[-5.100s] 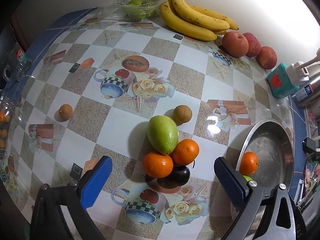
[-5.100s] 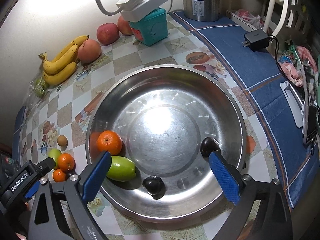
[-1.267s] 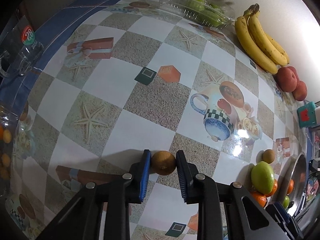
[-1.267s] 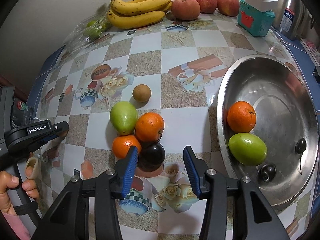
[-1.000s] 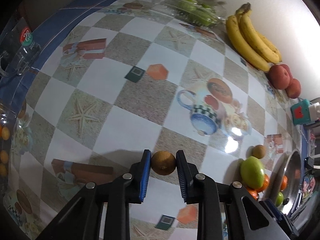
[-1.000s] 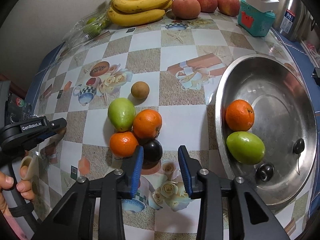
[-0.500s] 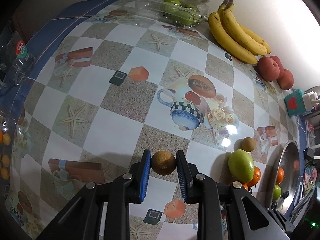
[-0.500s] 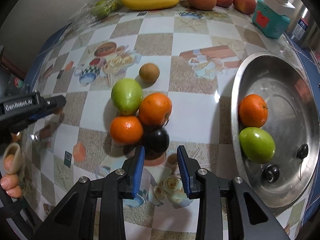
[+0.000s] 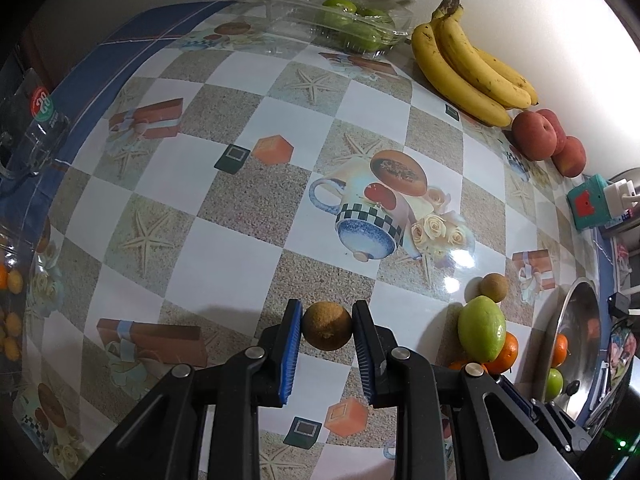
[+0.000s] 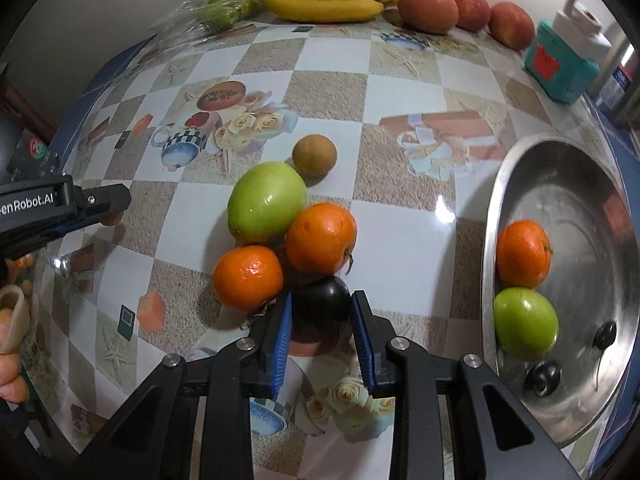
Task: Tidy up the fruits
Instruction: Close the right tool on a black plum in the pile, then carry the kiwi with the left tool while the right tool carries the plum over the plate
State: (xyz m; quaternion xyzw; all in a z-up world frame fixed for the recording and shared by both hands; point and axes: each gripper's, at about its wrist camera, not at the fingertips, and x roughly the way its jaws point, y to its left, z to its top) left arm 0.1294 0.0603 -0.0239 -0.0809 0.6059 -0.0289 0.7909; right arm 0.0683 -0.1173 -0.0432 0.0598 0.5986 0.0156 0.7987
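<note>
The right hand-held gripper [image 10: 320,316] has just closed on the plum [image 10: 322,303], low centre beside the oranges. The left hand-held gripper [image 9: 327,326] stays clamped on the brown fruit [image 9: 327,325], lower centre. Both await the bowl [image 10: 520,172].

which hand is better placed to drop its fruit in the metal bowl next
Right, probably. The right gripper is closed on the dark plum, close beside the metal bowl. The left gripper holds a small brown fruit farther off, beyond the fruit pile.
</note>
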